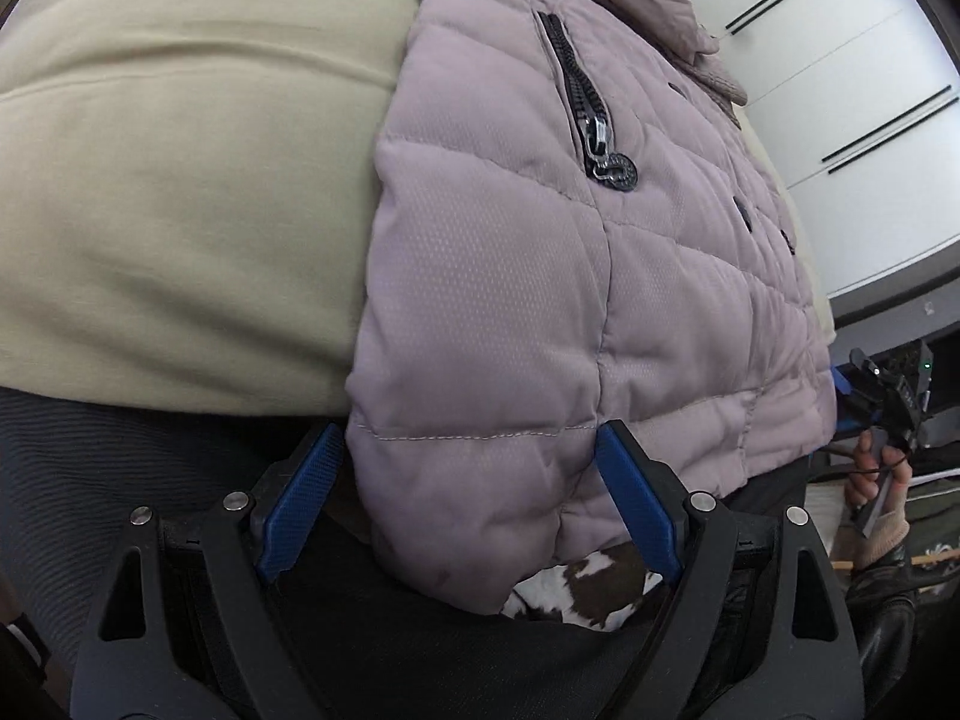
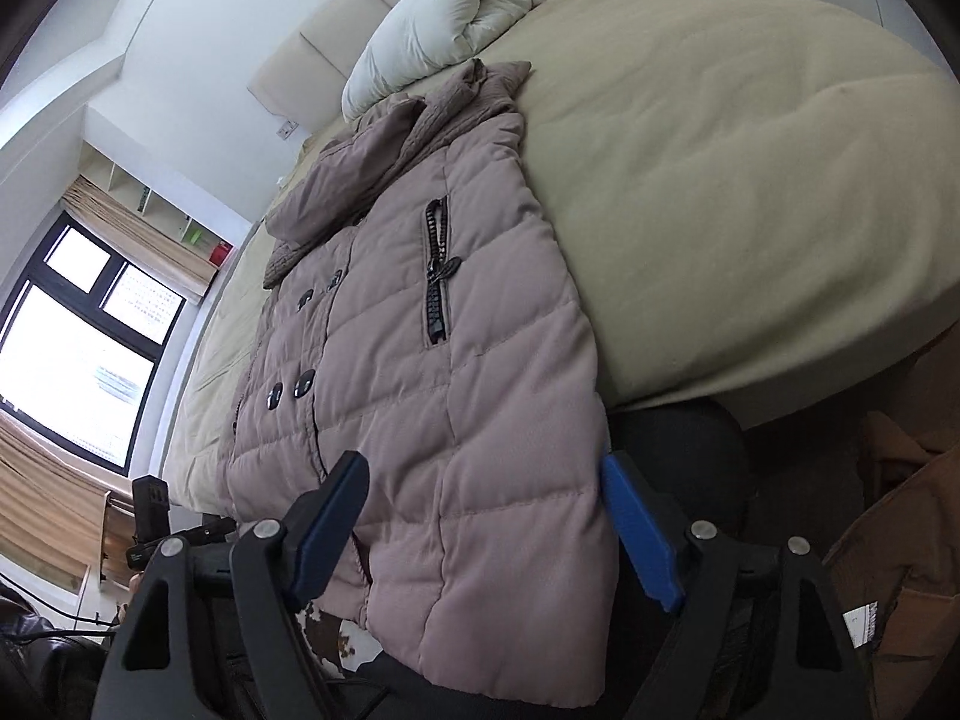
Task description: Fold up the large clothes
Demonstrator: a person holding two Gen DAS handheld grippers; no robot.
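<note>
A mauve quilted puffer jacket [image 1: 540, 276] lies on the beige bed [image 1: 180, 180], its hem hanging over the bed's edge toward me. It has a black pocket zipper [image 1: 591, 114] and dark buttons. My left gripper [image 1: 471, 468] is open, its blue pads either side of the jacket's lower corner. In the right wrist view the jacket [image 2: 432, 330] runs from its collar [image 2: 420, 126] down to the hem. My right gripper [image 2: 483, 510] is open, straddling the hem's right corner. A brown-and-white patterned lining [image 1: 594, 588] shows under the hem.
A white duvet [image 2: 480, 6] is bunched at the bed's head by a padded headboard [image 2: 336, 24]. A window with curtains [image 2: 78, 348] is at left. White wardrobe doors [image 1: 852, 90] stand at right. A brown cardboard box [image 2: 900, 540] sits on the floor. The other gripper and hand [image 1: 882, 456] show at right.
</note>
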